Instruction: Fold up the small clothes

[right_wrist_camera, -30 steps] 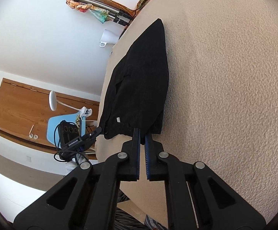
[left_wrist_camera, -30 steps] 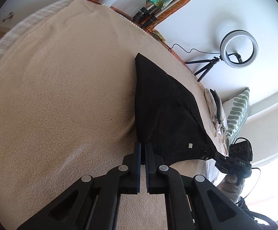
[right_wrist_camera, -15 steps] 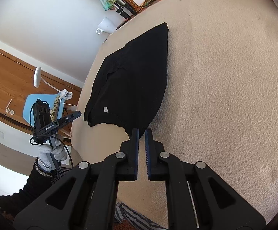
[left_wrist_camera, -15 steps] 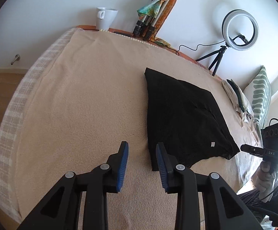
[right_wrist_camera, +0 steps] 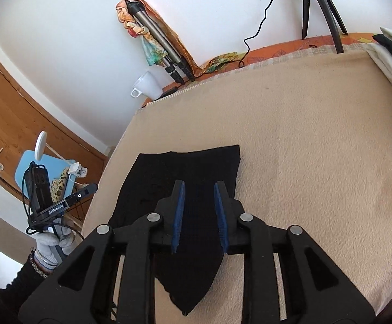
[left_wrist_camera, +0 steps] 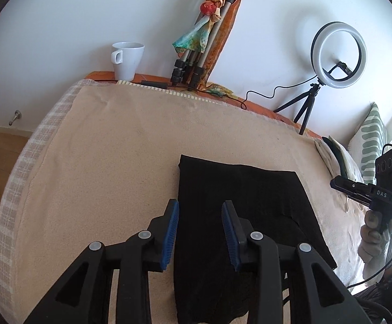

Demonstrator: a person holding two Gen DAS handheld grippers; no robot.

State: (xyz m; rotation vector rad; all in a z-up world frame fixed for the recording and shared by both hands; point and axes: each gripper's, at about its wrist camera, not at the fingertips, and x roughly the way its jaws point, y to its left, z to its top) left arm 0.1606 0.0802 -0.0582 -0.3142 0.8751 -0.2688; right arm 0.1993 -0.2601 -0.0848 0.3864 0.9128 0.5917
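Fingers of our left gripper (left_wrist_camera: 200, 232) and right gripper (right_wrist_camera: 198, 213) are gaping wide, gripping nothing, over one black garment (left_wrist_camera: 239, 202) lower centre.

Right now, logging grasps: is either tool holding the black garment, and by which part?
Nothing is held. The left tool and right tool are both open above the black garment.

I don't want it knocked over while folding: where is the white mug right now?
The white mug stands at the bed's far edge by the wall, upper left in the left wrist view, just left of the scarf-wrapped tripod, well beyond the black garment.
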